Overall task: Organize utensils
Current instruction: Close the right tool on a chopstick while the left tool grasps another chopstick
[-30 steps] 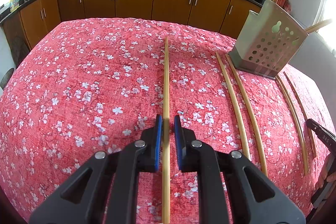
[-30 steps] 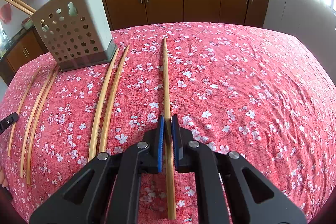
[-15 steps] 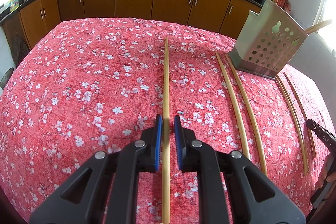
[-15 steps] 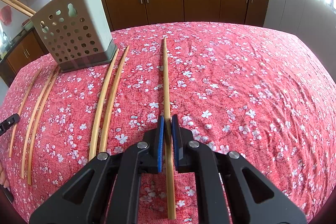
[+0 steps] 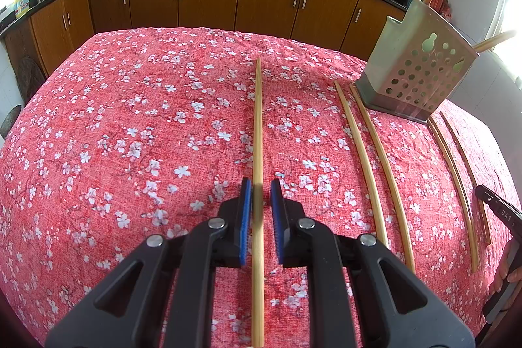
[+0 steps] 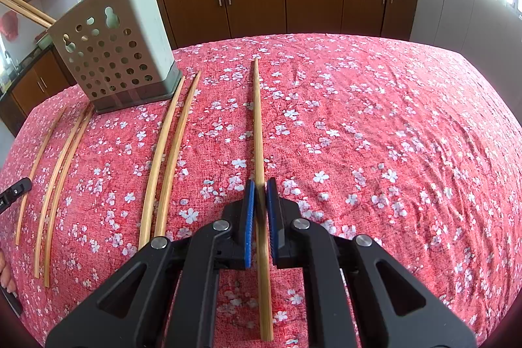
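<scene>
A bamboo chopstick (image 5: 257, 119) lies lengthwise on the red flowered cloth, running between the blue pads of my left gripper (image 5: 260, 181). Those jaws stand narrowly apart: the stick lies against the left pad and a strip of cloth shows before the right pad. In the right wrist view another chopstick (image 6: 256, 119) runs through my right gripper (image 6: 260, 181), whose pads are shut on it. The perforated grey utensil holder (image 5: 414, 70) (image 6: 114, 54) stands upright at the back, with several chopsticks sticking out of its top.
More chopsticks lie on the cloth: a pair (image 5: 365, 158) (image 6: 166, 152) beside the holder and three (image 6: 58, 168) beyond it. A hand (image 5: 509, 269) on a black gripper body shows at the right edge. Brown kitchen cabinets (image 5: 208, 2) stand behind the table.
</scene>
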Tool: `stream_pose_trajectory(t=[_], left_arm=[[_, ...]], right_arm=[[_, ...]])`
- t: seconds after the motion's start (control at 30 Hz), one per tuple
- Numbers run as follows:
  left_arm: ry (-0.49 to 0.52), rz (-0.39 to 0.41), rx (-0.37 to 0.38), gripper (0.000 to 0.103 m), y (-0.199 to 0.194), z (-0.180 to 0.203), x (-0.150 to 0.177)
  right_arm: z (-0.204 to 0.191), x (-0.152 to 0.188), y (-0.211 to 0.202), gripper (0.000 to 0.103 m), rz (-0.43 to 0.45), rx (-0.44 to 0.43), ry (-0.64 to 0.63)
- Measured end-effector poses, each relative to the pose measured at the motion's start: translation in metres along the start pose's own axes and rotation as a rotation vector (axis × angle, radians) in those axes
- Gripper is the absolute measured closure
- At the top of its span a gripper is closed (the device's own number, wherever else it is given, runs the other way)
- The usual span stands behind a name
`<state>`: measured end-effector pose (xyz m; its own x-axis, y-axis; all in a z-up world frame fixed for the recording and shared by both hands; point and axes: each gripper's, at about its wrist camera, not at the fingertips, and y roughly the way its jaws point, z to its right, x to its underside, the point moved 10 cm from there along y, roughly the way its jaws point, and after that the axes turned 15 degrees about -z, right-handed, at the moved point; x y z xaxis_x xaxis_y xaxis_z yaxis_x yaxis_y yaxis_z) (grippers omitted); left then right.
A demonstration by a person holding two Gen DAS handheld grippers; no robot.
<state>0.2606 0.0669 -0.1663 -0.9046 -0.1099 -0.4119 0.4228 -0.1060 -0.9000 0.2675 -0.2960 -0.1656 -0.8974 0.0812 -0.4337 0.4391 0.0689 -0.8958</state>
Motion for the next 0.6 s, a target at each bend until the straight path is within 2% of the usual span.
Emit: stream_pose_trajectory(t=[0.33,0.5,0.6], left_arm=[[0.0,0.0,0.0,0.087,0.0,0.001,0.0],[0.047,-0.006,-0.048,0.087,-0.001,0.008,0.006],[0.054,-0.008,-0.049,0.087,-0.004,0.009,0.015]], right_arm=[[0.0,0.0,0.001,0.094,0.0,0.0,0.001],[-0.001,0.002,-0.001,0.094,0.0,0.004,-0.003],[-0.003,0.008,-0.004,0.094,0.0,0.006,-0.005]])
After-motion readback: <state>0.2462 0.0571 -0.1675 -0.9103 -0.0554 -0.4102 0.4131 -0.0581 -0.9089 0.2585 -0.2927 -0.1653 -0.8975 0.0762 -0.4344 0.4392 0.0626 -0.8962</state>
